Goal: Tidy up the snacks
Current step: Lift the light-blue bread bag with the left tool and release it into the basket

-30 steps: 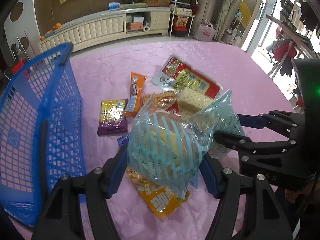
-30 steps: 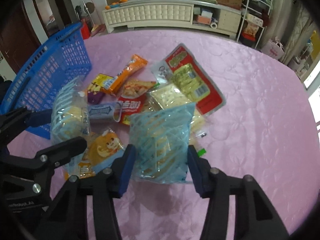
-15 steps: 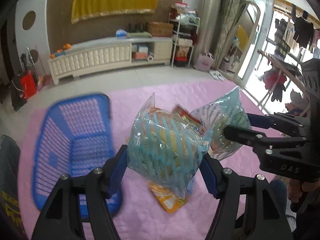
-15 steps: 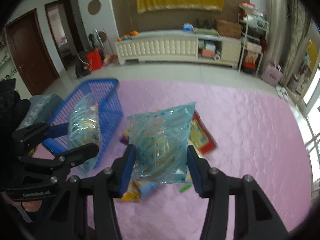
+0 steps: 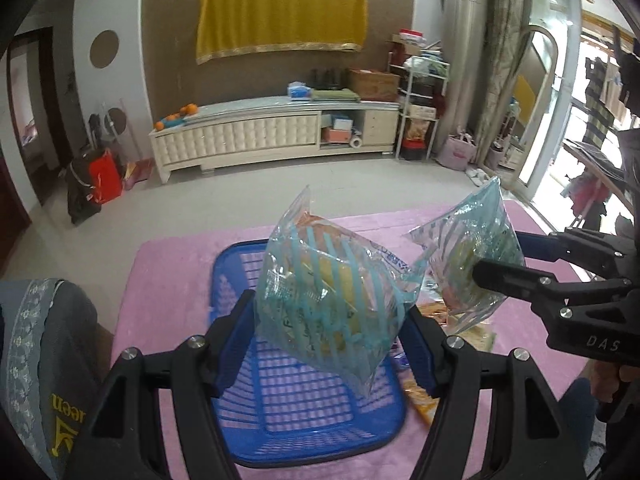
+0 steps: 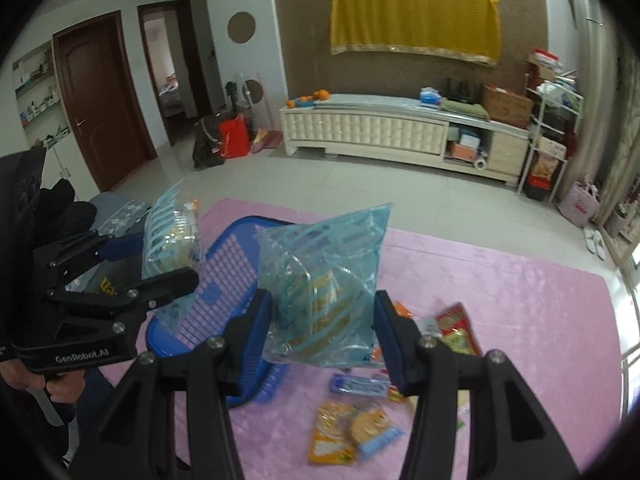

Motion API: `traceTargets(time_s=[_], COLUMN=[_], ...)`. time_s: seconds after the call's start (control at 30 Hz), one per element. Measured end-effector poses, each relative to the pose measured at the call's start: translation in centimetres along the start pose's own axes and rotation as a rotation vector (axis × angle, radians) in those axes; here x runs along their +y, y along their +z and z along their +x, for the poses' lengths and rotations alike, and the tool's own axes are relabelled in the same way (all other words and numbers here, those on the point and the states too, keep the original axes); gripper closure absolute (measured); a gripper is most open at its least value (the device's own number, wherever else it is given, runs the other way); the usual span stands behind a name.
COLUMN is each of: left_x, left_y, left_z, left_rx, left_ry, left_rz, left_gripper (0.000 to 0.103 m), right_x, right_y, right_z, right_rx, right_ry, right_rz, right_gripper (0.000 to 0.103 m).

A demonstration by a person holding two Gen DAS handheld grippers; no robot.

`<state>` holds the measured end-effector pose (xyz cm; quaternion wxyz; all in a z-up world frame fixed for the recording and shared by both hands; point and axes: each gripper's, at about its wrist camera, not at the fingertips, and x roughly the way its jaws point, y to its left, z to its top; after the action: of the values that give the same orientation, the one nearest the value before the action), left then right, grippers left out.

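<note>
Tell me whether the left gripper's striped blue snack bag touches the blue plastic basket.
Cannot tell. In the left wrist view the striped blue snack bag overlaps the blue plastic basket; no gap or contact shows.

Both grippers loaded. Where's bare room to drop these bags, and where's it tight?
The blue basket shows only bare mesh floor under the left gripper and its striped bag. The pink cloth is bare right of the red packet. Loose snacks crowd the patch beside the basket, under the right gripper.

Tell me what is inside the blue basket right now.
The blue plastic mesh basket shows only bare lattice floor. The light-blue striped snack bag held in the left gripper covers part of it, so that patch is unseen.
</note>
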<state>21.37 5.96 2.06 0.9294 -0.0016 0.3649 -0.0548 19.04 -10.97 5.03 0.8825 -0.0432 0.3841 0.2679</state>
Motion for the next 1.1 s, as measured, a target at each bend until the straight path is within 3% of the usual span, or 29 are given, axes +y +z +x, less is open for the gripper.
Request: traceTargets(time_s=[0.2,0.5,0.73,0.87,1.0,1.1], left_x=[3.2,5.6,6.5,6.6,6.7,6.4], left_y=[0.2,-0.2,0.0,0.4,0.4,0.3], left_z=[2.9,8.6,11.5,11.6,11.9,11.3], left_rx=[0.048,0.146,0.199,0.18,0.195,0.186], left_ry=[0.007,-0.014,-0.022,-0.015,0.01,0.019], left_rz=[-0.027,-0.064,-0.068,-0.067,-0.07,-0.047], left_gripper=[0.037,0.037,0.036,0.031,0.028,0.023], right_x=[1.7,2.5,1.9,1.8,1.5,0.7], right_y=[1.3,2.2,2.7,3.2,3.3,3.7], right_z=[3.9,10.2,12.5,13.2,13.9,13.2], right_rx=[0.063,0.176,0.216,0.224,0.243,0.204], right_ry=[0.049,0.051,0.053,0.062,0.075,0.032], right_rz=[0.002,-0.013,0.002,0.006,0.031,0.035], right_gripper=[0.047,0.047,0.047,0.045,0.037,0.021])
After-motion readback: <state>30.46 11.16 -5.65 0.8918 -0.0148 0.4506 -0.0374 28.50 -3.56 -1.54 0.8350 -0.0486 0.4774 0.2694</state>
